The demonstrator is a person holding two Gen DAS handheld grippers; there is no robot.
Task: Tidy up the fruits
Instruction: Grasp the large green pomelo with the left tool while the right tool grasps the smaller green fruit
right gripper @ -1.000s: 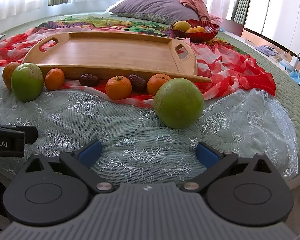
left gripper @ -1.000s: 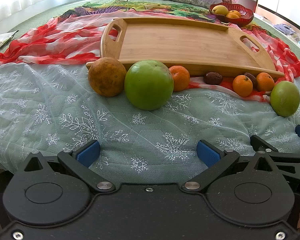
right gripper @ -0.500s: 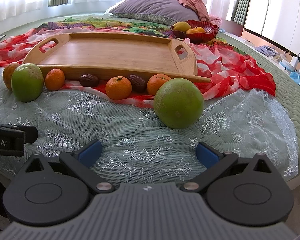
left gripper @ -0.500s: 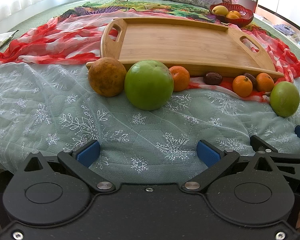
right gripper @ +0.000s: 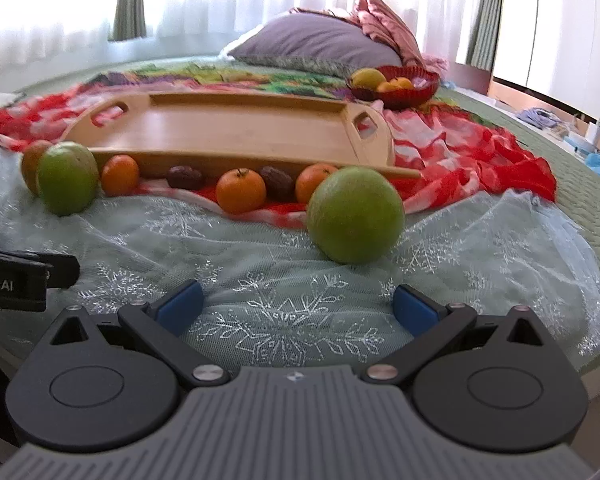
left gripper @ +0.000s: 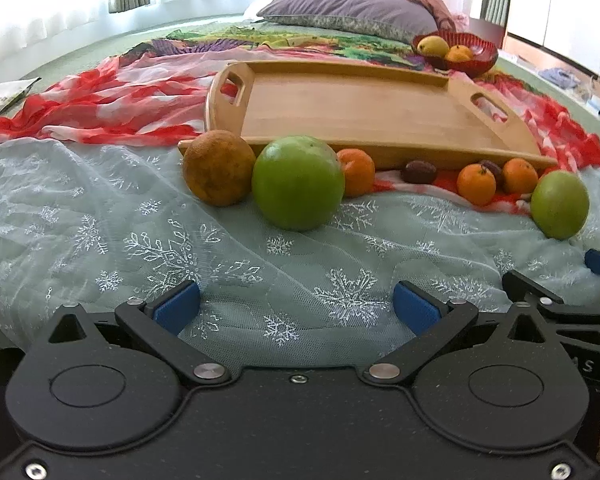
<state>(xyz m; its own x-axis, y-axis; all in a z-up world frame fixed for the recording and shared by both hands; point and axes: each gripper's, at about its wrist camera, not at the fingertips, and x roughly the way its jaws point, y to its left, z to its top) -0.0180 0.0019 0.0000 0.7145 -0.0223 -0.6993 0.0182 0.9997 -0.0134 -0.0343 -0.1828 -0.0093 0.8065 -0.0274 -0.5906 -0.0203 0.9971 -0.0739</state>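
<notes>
An empty wooden tray (left gripper: 364, 120) (right gripper: 236, 132) lies on the bed. Along its near edge sits a row of fruit: a brownish orange (left gripper: 219, 168), a big green fruit (left gripper: 298, 183) (right gripper: 66, 178), three small tangerines (left gripper: 356, 172) (left gripper: 476, 184) (left gripper: 520, 176), two dark dates (left gripper: 419, 172) (right gripper: 276, 182), and a second green fruit (left gripper: 559, 205) (right gripper: 355, 215). My left gripper (left gripper: 298, 308) is open, a short way before the first green fruit. My right gripper (right gripper: 298, 306) is open too, just short of the second green fruit. Nothing lies between either pair of fingers.
A red bowl (left gripper: 456, 54) (right gripper: 396, 86) holding fruit stands behind the tray near a purple pillow (left gripper: 348, 12). A red-and-white scarf (left gripper: 100, 100) and a snowflake net cloth (left gripper: 180, 248) cover the bed. The bed's edge drops off at the right (right gripper: 596, 320).
Both views have tilted up and sit a little lower and closer to the fruit row. No fruit has moved, and both grippers remain open.
</notes>
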